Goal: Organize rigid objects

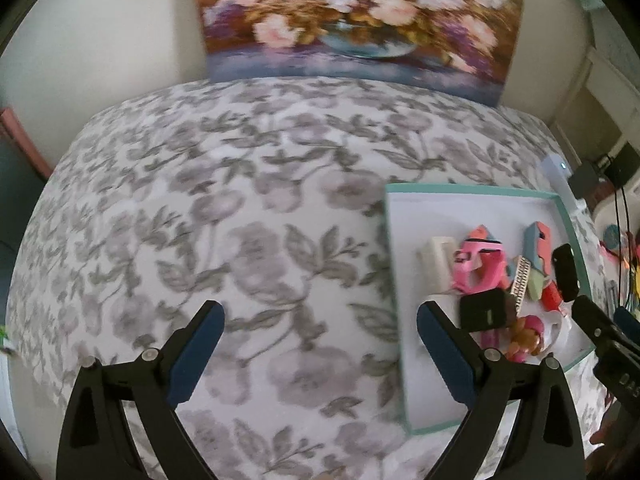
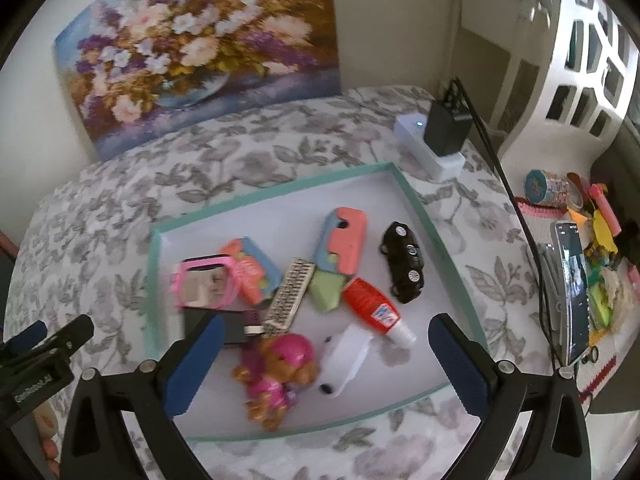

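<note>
Your right gripper (image 2: 320, 360) is wide open and holds nothing. It hangs right over the tray (image 2: 416, 204), with the toys heaped under it, the pink bear (image 2: 276, 372) closest. Your left gripper (image 1: 320, 356) is wide open and empty too, over bare cloth (image 1: 240, 200), with the tray off to its right
</note>
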Available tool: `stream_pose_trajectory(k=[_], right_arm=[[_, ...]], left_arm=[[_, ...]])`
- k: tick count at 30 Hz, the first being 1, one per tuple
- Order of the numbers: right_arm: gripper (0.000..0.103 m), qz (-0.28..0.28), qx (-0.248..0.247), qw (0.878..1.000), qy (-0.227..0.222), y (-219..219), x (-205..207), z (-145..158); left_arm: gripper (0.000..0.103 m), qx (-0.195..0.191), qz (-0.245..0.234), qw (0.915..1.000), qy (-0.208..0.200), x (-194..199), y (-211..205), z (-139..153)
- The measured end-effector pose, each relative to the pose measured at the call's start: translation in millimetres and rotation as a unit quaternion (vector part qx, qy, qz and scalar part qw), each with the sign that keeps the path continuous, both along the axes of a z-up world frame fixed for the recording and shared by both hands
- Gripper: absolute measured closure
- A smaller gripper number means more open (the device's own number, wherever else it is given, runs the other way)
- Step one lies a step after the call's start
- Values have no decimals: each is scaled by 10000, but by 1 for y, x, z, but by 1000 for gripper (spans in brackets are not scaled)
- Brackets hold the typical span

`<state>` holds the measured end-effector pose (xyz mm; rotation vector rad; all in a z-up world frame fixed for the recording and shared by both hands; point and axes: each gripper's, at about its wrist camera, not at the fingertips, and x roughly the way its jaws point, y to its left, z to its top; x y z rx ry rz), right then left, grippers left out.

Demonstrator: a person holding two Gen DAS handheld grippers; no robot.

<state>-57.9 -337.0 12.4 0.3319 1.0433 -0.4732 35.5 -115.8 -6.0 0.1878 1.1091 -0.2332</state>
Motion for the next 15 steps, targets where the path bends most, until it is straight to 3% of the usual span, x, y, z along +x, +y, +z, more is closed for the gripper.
stream_pose_trajectory(k=[15], right_arm=[[0,302,13,9993,-203,76,1,28]], left_arm=[[6,-42,222,9988,-434,-24,72,27]])
